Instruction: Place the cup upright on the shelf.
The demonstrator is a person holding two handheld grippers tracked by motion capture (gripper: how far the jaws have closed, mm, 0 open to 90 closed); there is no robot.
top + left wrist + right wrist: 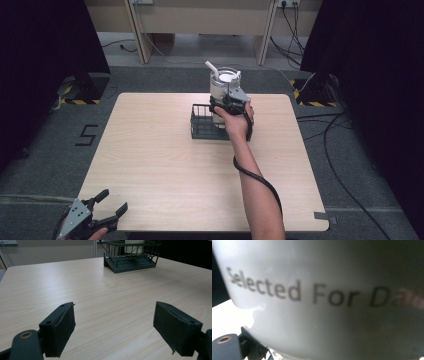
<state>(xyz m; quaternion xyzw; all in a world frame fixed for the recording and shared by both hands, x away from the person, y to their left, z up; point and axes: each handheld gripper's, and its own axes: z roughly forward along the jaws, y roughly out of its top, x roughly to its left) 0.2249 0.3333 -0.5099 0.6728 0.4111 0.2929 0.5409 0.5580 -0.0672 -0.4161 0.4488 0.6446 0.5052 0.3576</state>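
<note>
Printed white cup [324,302] at right hand-held gripper [231,102]

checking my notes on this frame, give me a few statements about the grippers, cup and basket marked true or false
1. The left gripper is wide open with nothing between its jaws. True.
2. The right gripper is at the white cup. True.
3. The cup lies tipped over at the table's near edge. False: it is upright at the dark wire basket, on the far side.
4. The cup's side reads "Selected For". True.
5. The left gripper grips the basket. False: it hangs at the table's near left corner.
</note>
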